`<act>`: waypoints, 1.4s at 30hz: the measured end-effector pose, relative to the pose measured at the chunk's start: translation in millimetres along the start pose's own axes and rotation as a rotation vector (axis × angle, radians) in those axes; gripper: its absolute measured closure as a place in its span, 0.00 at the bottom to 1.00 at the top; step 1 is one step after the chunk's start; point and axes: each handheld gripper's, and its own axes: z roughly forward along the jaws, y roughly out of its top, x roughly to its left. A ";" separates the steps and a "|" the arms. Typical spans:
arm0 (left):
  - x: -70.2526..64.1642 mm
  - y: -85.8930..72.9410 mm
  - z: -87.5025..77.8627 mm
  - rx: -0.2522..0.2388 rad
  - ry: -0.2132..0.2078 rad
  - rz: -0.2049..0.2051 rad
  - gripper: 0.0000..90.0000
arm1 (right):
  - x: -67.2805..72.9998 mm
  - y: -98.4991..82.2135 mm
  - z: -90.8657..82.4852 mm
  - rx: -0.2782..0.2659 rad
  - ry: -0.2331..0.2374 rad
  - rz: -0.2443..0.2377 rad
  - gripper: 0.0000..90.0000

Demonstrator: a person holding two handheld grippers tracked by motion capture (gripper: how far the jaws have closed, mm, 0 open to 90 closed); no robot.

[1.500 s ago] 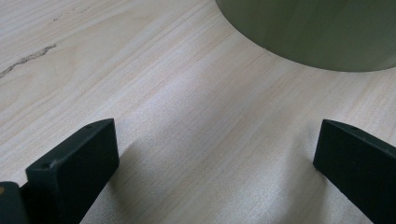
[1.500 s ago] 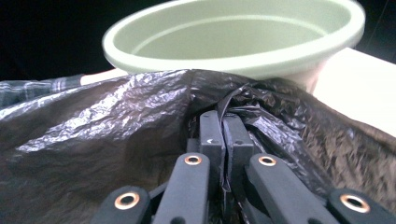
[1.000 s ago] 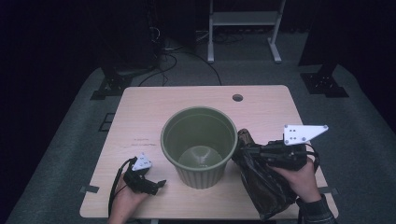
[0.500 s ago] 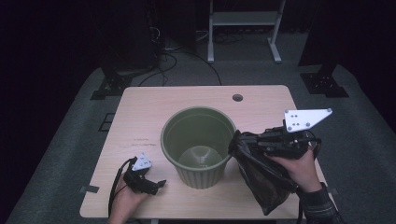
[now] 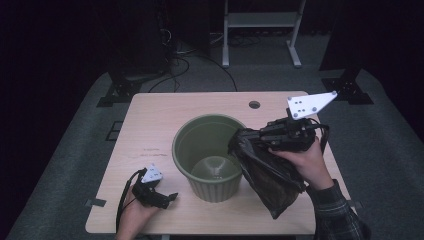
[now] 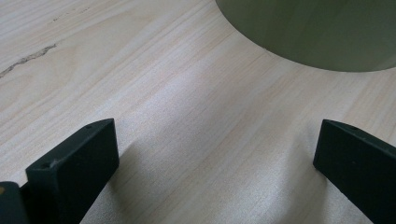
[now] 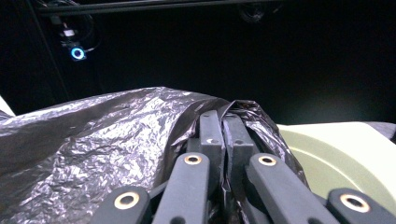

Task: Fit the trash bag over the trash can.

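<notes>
Right claw (image 5: 250, 136) was pinched on the thin, crinkly black bag (image 5: 270, 175), which hung limp beside the green bin (image 5: 210, 155); a soft, slippery thing, best gripped at its bunched edge. Left claw (image 6: 215, 154) rested spread on the tabletop (image 5: 150, 130), the bin's rim crowding the bag's path

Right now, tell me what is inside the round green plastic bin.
The round green plastic bin looks empty: its bare pale bottom shows. The crinkled black plastic bag, clamped in the right gripper, hangs beside the rim and covers a little of the right wall.
</notes>
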 end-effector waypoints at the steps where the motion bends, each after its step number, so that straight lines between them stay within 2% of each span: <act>1: 0.0 0.0 0.0 0.001 0.000 0.000 0.00 | -1.6 2.8 3.5 -0.003 0.012 -0.001 0.98; 8: 0.0 0.0 0.0 0.000 0.000 0.000 0.00 | -7.2 17.3 25.9 -0.003 0.065 -0.009 0.99; 12: 0.0 0.0 0.0 0.001 0.000 0.000 0.00 | -9.4 25.6 42.0 0.004 0.093 -0.013 0.99; 13: 0.1 0.0 -0.2 0.002 0.000 0.001 0.00 | -11.0 30.8 53.6 0.009 0.112 -0.014 0.98; 16: -0.1 0.0 0.1 0.000 0.000 -0.001 0.00 | -12.7 33.6 61.9 0.010 0.131 -0.011 0.99; 24: -0.1 0.0 0.1 -0.001 0.000 -0.001 0.00 | -23.4 42.6 104.5 0.011 0.204 0.014 0.99; 35: -0.1 0.0 0.1 -0.001 0.001 0.000 0.00 | -43.6 53.6 154.2 0.005 0.264 0.046 0.99; 42: -0.3 0.0 0.0 0.001 -0.005 0.005 0.00 | -56.4 58.8 177.9 -0.012 0.292 0.072 0.98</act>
